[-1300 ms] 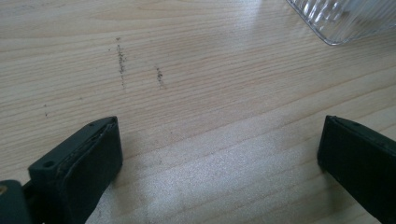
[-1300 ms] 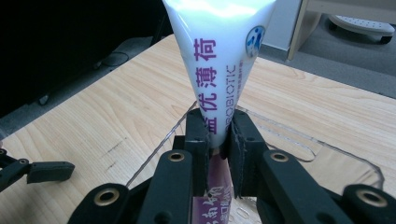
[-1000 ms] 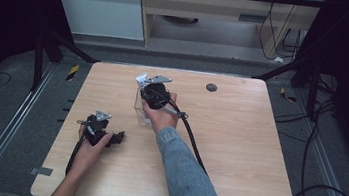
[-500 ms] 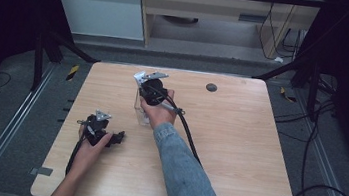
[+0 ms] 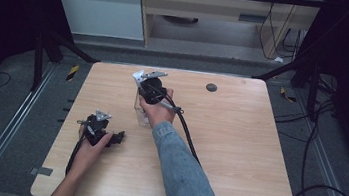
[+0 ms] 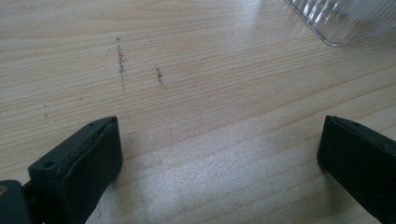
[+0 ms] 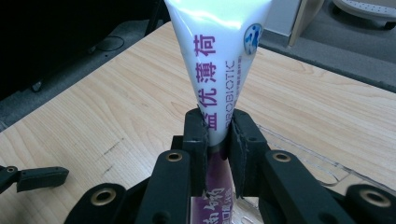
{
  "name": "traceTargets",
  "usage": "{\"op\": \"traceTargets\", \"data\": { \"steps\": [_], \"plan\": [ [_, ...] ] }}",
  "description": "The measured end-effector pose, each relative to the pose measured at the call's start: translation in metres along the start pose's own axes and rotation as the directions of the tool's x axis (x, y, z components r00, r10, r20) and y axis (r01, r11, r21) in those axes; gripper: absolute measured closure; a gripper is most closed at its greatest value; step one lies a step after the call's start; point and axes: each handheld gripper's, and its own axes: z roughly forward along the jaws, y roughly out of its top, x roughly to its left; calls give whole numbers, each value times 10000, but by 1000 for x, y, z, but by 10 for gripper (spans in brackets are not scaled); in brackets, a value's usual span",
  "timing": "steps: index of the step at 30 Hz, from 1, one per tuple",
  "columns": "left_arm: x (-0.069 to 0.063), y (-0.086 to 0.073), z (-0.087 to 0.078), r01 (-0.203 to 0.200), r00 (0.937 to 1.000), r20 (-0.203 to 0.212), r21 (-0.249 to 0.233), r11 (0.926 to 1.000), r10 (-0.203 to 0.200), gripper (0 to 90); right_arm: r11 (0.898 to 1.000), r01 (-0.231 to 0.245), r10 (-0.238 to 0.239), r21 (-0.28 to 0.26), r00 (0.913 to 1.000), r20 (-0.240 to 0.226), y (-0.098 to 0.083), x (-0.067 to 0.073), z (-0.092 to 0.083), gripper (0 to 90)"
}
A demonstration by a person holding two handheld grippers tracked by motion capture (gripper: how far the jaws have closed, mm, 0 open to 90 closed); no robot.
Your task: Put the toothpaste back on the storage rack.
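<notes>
A white tube [image 7: 217,56] with purple lettering stands upright, and my right gripper [image 7: 218,126] is shut on its lower part. The tube's purple bottom end reaches down into a clear ribbed glass [image 7: 303,156] below the jaws. In the high view my right gripper [image 5: 151,92] hangs over that glass [image 5: 139,114] near the table's middle. My left gripper [image 5: 117,137] rests on the table at the near left, its jaws pointing right. Its own view shows the left gripper [image 6: 219,154] open wide over bare wood, with a corner of the glass [image 6: 336,18] ahead.
The wooden table [image 5: 236,151] has a small black round disc [image 5: 211,87] at the back. A thick black cable [image 5: 188,135] trails from my right gripper toward the near edge. Dark floor and metal rails surround the table.
My right gripper with the tube has shifted very slightly over the glass. The left gripper has stayed in place.
</notes>
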Motion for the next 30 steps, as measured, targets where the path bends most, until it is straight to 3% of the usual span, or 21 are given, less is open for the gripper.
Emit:
{"op": "traceTargets", "data": {
  "steps": [30],
  "plan": [
    [0,0,0,-18,10000,20,2,10000,18,0,10000,91,-91,-18,9999,-49,-2,-2,-12,793]
  ]
}}
